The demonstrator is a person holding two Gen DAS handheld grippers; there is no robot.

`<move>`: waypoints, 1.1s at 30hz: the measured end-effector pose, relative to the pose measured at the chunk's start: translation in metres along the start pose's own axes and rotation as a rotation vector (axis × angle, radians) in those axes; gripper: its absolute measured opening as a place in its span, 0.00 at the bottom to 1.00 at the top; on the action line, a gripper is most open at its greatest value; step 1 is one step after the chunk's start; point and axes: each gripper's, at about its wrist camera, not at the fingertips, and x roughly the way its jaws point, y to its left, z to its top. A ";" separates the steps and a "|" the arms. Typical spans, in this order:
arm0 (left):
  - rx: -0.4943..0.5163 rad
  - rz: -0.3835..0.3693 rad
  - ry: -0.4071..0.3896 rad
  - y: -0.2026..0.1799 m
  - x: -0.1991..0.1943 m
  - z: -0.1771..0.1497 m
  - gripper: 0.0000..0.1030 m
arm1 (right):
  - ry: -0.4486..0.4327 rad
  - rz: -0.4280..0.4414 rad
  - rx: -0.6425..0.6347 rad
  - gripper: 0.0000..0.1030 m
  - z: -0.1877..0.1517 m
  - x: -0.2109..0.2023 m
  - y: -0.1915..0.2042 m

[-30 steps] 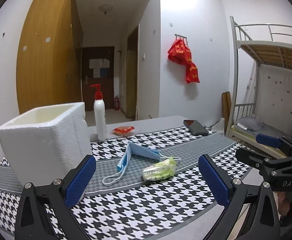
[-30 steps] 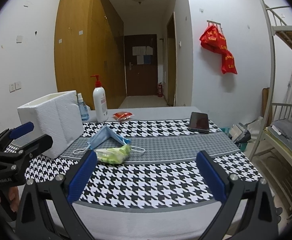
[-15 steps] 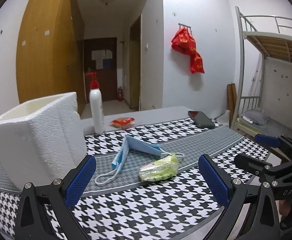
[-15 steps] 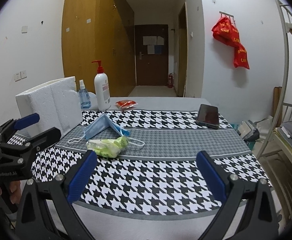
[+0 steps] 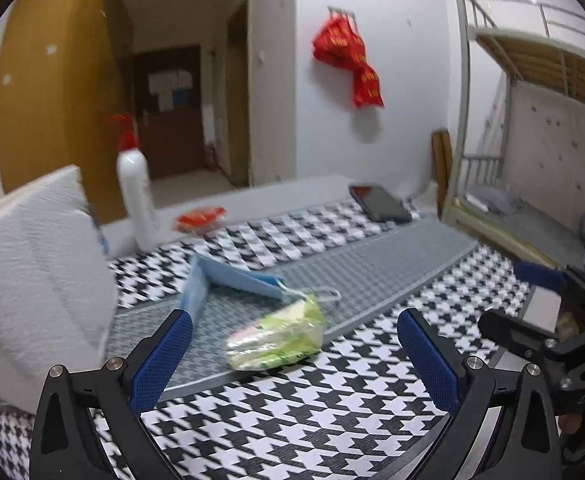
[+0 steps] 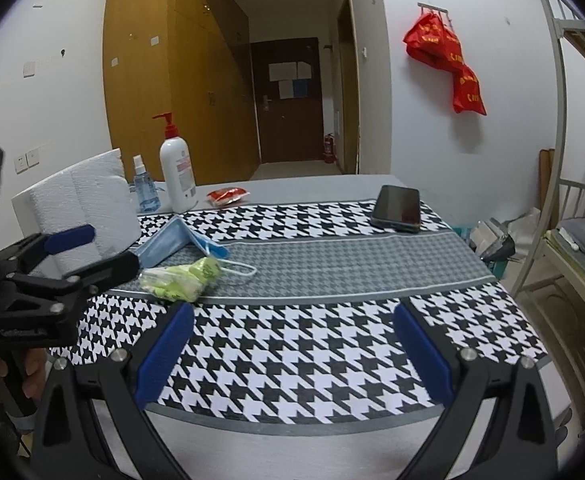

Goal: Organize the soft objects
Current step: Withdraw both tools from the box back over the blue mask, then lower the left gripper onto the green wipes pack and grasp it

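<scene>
Now green pack (image 5: 276,334) lies btwn open left tool (image 5: 292,356) tips.

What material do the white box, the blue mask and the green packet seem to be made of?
White box: probably expanded foam, matte, with a pebbled, grainy surface and thick walls. Blue mask: looks like thin non-woven fabric, matte, creased into a fold, with white elastic loops. Green packet: likely soft plastic film, glossy, crinkled and partly clear; its contents cannot be told.

Two low wrist views, shared table (image 5: 332,420) (image 6: 292,344).
</scene>
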 end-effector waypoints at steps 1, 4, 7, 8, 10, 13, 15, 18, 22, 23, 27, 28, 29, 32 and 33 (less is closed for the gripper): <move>-0.004 -0.013 0.028 0.002 0.008 0.001 0.99 | 0.002 -0.001 0.001 0.98 -0.001 0.001 -0.001; -0.023 -0.030 0.077 0.009 0.022 0.003 0.97 | 0.011 0.000 0.004 0.98 -0.002 0.005 -0.002; -0.035 -0.034 0.129 0.016 0.035 0.003 0.91 | 0.020 0.004 0.005 0.98 -0.003 0.009 -0.002; -0.031 -0.034 0.138 0.016 0.038 0.003 0.90 | 0.022 0.003 0.003 0.98 -0.003 0.010 -0.001; -0.014 -0.034 0.150 0.016 0.043 0.002 0.90 | 0.029 0.004 0.000 0.98 -0.002 0.014 -0.001; 0.026 -0.042 0.153 0.013 0.047 0.003 0.90 | 0.032 0.012 0.003 0.98 -0.002 0.017 0.000; 0.063 -0.055 0.166 0.008 0.052 0.003 0.90 | 0.034 0.019 0.004 0.98 -0.001 0.019 0.000; 0.088 -0.075 0.195 0.004 0.061 0.002 0.90 | 0.040 0.022 0.003 0.98 -0.001 0.022 0.000; 0.098 -0.101 0.221 0.004 0.067 0.002 0.74 | 0.045 0.024 0.002 0.98 -0.001 0.024 0.001; 0.097 -0.105 0.222 0.004 0.069 0.003 0.68 | 0.044 0.023 0.004 0.98 -0.001 0.023 0.000; 0.111 -0.112 0.247 0.004 0.073 0.002 0.61 | 0.042 0.026 0.015 0.98 -0.001 0.022 -0.002; 0.113 -0.114 0.249 0.004 0.073 0.002 0.61 | 0.043 0.031 0.019 0.98 -0.001 0.022 -0.003; 0.121 -0.116 0.258 0.005 0.074 0.001 0.61 | 0.046 0.036 0.022 0.98 -0.001 0.023 -0.004; 0.143 -0.120 0.271 0.005 0.074 -0.003 0.61 | 0.053 0.043 0.020 0.98 -0.001 0.025 -0.003; 0.154 -0.123 0.283 0.005 0.076 -0.005 0.61 | 0.054 0.046 0.018 0.98 -0.001 0.025 -0.002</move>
